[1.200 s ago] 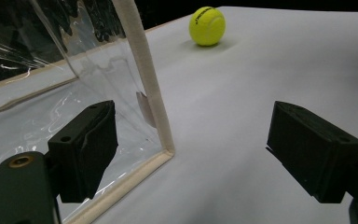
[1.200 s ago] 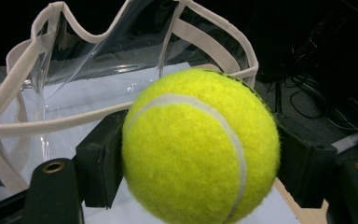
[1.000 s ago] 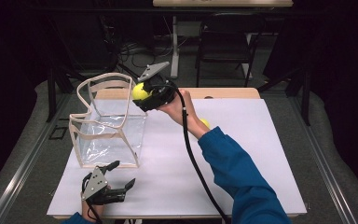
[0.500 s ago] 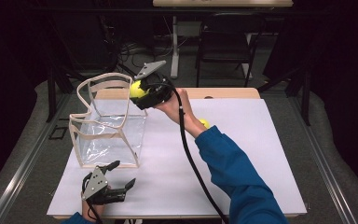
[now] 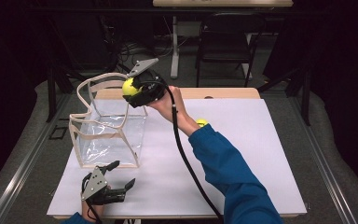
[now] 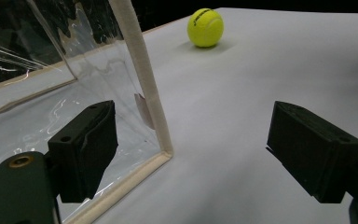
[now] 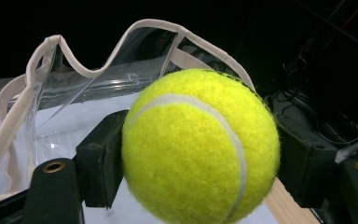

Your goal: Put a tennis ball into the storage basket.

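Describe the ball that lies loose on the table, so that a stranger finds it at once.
Start at the white table. Behind the blue sleeve lies a yellow tennis ball. Unlike the other ball, nothing holds it.

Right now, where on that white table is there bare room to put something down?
The table is bare along its right side, beyond the blue sleeve and the loose tennis ball. It is crowded at the left: the clear bag stands there, with the left gripper in front of it.
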